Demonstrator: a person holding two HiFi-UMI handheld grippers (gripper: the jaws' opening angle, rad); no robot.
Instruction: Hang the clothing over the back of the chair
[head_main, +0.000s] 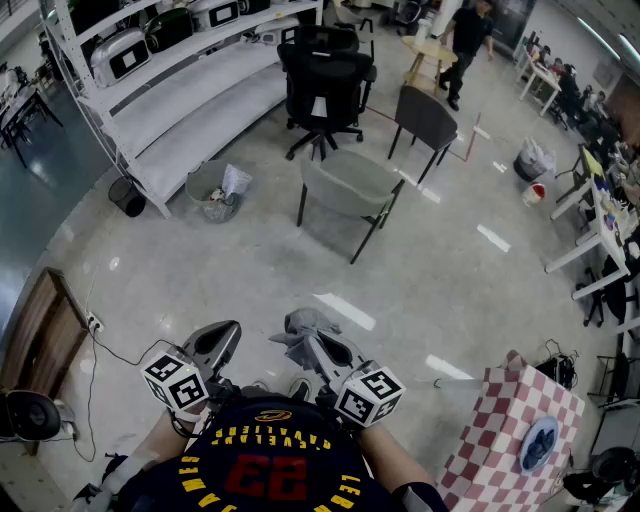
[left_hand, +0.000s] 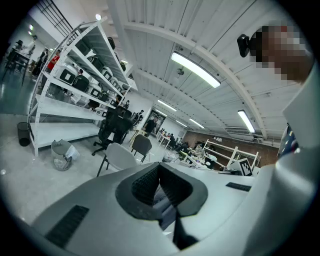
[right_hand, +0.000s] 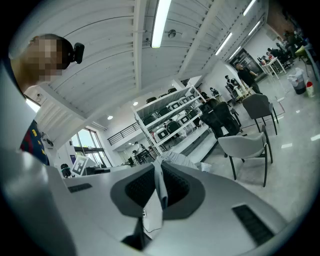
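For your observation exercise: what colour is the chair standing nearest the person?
The chair is pale grey with thin dark legs; the head view shows it best.

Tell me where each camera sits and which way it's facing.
Head view: on the person's head, facing steeply down at floor and grey chair; shows both arms, left gripper, right gripper, clothing.
Left gripper view: on the left gripper, facing across the room; its fingers closed on clothing.
Right gripper view: on the right gripper, facing across the room; its fingers pinch the clothing.
Shared: all three show the grey chair.

two grippers (head_main: 225, 338) (head_main: 318, 350), three chairs (head_main: 350, 188) (head_main: 425, 118) (head_main: 322, 85), maybe one garment (head_main: 298, 326)
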